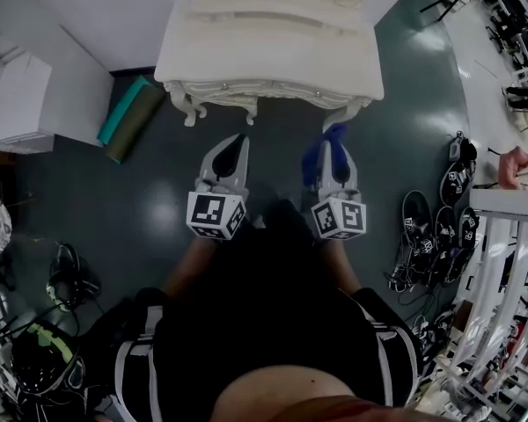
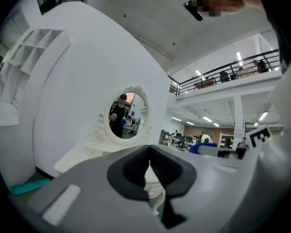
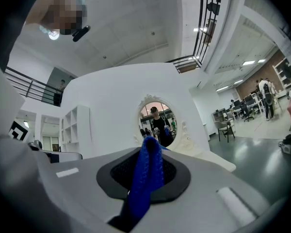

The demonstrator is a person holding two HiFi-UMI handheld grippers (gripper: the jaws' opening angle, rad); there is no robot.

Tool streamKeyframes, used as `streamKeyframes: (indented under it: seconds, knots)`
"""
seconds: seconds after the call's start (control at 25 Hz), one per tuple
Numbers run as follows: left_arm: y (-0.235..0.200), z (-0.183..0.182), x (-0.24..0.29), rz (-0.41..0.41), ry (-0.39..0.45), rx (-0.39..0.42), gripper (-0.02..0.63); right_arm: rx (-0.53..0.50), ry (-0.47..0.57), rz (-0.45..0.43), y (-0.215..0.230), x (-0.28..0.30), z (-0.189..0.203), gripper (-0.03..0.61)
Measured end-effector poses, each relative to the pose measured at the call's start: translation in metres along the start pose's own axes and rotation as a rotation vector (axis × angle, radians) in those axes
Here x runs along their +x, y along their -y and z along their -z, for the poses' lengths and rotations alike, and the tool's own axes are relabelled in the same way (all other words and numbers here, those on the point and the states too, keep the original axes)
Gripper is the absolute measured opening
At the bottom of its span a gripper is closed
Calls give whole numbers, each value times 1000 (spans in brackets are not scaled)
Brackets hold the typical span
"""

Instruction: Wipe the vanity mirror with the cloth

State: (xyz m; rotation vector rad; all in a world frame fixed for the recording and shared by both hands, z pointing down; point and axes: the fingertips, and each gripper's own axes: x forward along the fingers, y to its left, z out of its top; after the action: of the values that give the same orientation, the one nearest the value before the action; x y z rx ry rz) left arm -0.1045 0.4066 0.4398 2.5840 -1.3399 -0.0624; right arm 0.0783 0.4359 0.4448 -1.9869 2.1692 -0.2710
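An oval vanity mirror (image 2: 128, 114) (image 3: 156, 122) in an ornate white frame stands on a white dressing table (image 1: 268, 47) ahead of both grippers. My right gripper (image 1: 334, 145) (image 3: 146, 171) is shut on a blue cloth (image 3: 145, 178) (image 1: 315, 156), which sticks up between its jaws and hangs down on the left. My left gripper (image 1: 231, 152) (image 2: 149, 171) is shut, with nothing between its pads. Both are held side by side short of the table's front edge, apart from the mirror.
A teal and olive roll (image 1: 128, 117) lies on the dark floor left of the table. White shelving (image 1: 22, 95) stands at the far left. Headsets and cables (image 1: 436, 227) lie on the floor at right, beside a white rack (image 1: 502, 262).
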Motion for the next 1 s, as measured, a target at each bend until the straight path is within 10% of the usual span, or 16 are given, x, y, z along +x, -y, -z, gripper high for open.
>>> streamKeyframes:
  seconds: [1.0]
  knots:
    - [-34, -31, 201, -30, 2, -2, 11, 44, 9, -16, 97, 182, -16, 38]
